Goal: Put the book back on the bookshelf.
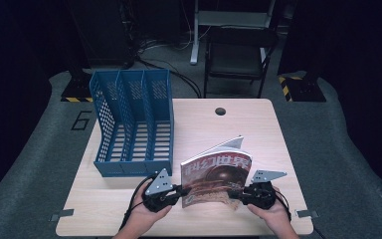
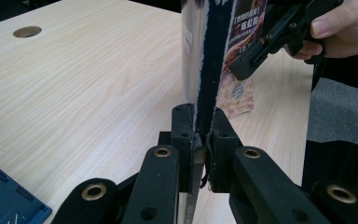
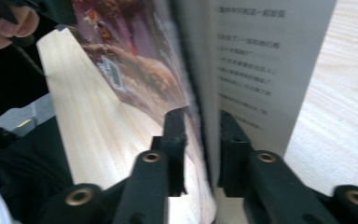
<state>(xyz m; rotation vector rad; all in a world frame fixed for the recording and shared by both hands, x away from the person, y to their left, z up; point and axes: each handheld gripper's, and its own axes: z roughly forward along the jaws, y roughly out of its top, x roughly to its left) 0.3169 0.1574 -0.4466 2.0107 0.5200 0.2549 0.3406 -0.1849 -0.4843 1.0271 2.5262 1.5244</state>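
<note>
- Magazine [image 1: 217, 174]: stands upright near the front edge of the table [image 1: 238, 124], cover toward the person, held between the two grippers. Just right of the blue file rack [image 1: 132, 124], apart from it.
- Handling, judged: light, thin and floppy. The lower cover corner curls and the back pages fan apart at the top, so it will sag or splay unless supported on both sides. Glossy cover, probably slippery under the pads; pages could crease or tear if pinched hard or twisted.
- Left gripper [image 2: 200, 135]: clamped on the spine edge low down; the left gripper view shows both jaws pressed against the dark spine. Stiffest part, so a good hold.
- Right gripper [image 3: 203, 140]: jaws straddle the open page edge with cover and pages between them. The near jaw seems to stand a little off the cover, so not yet a firm pinch as far as I can tell.
- Where to grip, judged: take the whole page block near the bottom, not single leaves.
- Rack compartments are empty.
</note>
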